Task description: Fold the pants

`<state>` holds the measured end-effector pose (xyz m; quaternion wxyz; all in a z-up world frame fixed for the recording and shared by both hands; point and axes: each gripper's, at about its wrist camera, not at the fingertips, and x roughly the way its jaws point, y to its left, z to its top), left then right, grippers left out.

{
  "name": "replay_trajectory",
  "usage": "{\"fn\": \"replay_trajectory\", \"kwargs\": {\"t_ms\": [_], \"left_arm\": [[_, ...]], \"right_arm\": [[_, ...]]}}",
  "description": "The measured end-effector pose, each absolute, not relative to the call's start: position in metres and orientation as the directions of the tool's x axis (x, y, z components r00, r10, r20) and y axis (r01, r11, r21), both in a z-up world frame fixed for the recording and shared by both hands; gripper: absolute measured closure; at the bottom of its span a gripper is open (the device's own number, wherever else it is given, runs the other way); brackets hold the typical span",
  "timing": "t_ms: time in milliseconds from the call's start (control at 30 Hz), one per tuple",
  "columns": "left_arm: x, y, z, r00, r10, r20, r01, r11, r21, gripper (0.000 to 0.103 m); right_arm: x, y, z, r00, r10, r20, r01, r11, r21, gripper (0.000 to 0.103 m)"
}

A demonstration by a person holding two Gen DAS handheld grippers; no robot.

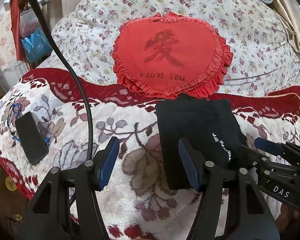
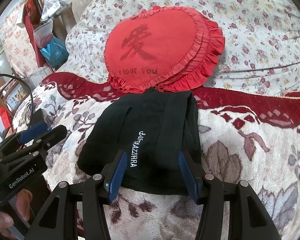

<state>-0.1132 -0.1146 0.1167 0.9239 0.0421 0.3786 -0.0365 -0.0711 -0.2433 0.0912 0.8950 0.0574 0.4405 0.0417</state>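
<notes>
Bed: fluffy flower blanket [image 2: 240, 140], red heart pillow [image 2: 160, 50] at its far edge.
Pants: black pants [image 2: 150, 124], folded small, white letters.
Left gripper [image 1: 149, 164]: wide open, holding nothing.
Right gripper [image 2: 153, 172]: wide open over the pants.

We find open blanket [image 1: 130, 180] between phone [image 1: 31, 138] and pants [image 1: 192, 132]; cushion [image 1: 168, 54] blocks beyond, cable [image 1: 78, 84] left.

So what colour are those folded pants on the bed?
The pants are black, with small white lettering down one side; the right wrist view shows them best.
</notes>
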Motion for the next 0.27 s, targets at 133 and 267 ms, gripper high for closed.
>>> {"fn": "replay_trajectory", "kwargs": {"t_ms": [133, 267], "left_arm": [[-0.115, -0.11, 0.118, 0.722, -0.06, -0.689, 0.105, 0.994, 0.023, 0.042], [-0.113, -0.101, 0.117, 0.713, -0.092, -0.695, 0.116, 0.993, -0.012, 0.042]], "right_arm": [[-0.072, -0.244, 0.091, 0.612, 0.122, -0.782, -0.021, 0.99, 0.139, 0.05], [-0.073, -0.25, 0.092, 0.617, 0.11, -0.779, -0.005, 0.991, 0.136, 0.05]]}}
